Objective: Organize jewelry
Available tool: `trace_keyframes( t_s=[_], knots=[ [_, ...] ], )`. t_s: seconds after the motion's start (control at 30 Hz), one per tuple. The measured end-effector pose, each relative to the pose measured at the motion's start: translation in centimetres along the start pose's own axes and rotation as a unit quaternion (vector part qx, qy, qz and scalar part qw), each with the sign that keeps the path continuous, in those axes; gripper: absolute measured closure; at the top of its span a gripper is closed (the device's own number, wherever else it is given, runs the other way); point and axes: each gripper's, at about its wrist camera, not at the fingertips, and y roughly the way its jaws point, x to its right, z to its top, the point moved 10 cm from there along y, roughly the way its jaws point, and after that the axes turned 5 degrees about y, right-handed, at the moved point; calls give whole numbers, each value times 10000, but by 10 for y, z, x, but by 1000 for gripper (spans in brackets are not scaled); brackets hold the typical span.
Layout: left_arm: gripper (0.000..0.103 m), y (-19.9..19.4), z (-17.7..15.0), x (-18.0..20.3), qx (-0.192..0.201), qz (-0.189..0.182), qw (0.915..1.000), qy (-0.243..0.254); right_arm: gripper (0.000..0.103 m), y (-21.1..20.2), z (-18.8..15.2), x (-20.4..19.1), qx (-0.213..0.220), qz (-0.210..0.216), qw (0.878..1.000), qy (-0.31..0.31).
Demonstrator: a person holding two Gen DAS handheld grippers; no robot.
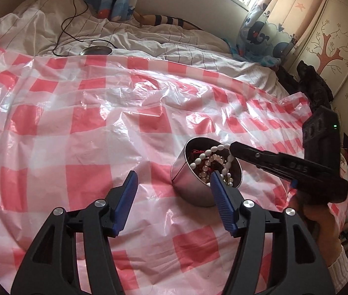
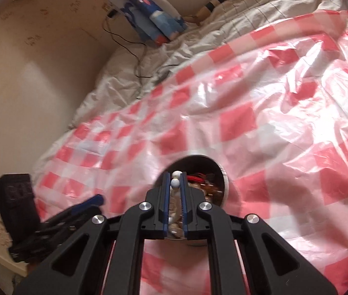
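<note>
My right gripper (image 1: 230, 147) pinches the white bead string (image 1: 207, 157) over the tin (image 1: 193, 189) on the bed; left gripper (image 1: 171, 184) spread, empty. Tin nearly full; I judge this string the last.

Blurred by motion in the right wrist view: checkered sheet (image 2: 260, 127) and left gripper (image 2: 92, 200). Tin (image 1: 193, 189) partly hidden behind a blue finger (image 1: 220, 196); contents tangled, hard to separate.

Checked plastic sheet (image 1: 100, 127) over bed (image 1: 26, 24)
</note>
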Motion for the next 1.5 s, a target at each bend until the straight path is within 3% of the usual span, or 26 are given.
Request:
trace_keyframes(
  t_s=[0.1, 0.13, 0.17, 0.3, 0.37, 0.43, 0.5, 0.63, 1.0, 1.5],
  knots=[
    [44, -1, -10, 3, -49, 6, 10000, 39, 89, -8, -6, 13, 96, -211, 9997, -54],
    [43, 0, -12, 5, -71, 25, 9999, 71, 79, -14, -8, 15, 179, -240, 9995, -94],
    [43, 0, -16, 9, -93, 49, 9999, 110, 76, -20, -10, 16, 251, -299, 9991, -154],
    [37, -3, -29, 27, -134, 360, 9982, 464, 75, -44, -31, 14, 327, -696, 9948, -675],
    [25, -7, -39, 32, -123, 644, 9961, 593, 66, -57, -51, 14, 350, -1068, 9887, -996],
    [18, -13, -48, 34, -104, 878, 9942, 605, 50, -67, -70, 12, 368, -1405, 9805, -1323],
    [15, -18, -57, 34, -69, 1017, 9934, 525, 40, -76, -86, 11, 425, -1648, 9737, -1512],
    [9, -23, -67, 27, 96, 1269, 9913, 331, 32, -86, -99, 10, 657, -1885, 9661, -1639],
    [8, -28, -62, 18, 66, 1704, 9846, 379, 20, -76, -96, 23, 731, -2228, 9603, -1510],
    [8, -26, -65, 27, -20, 1839, 9804, 708, 16, -74, -98, 24, 673, -2288, 9589, -1536]
  ],
)
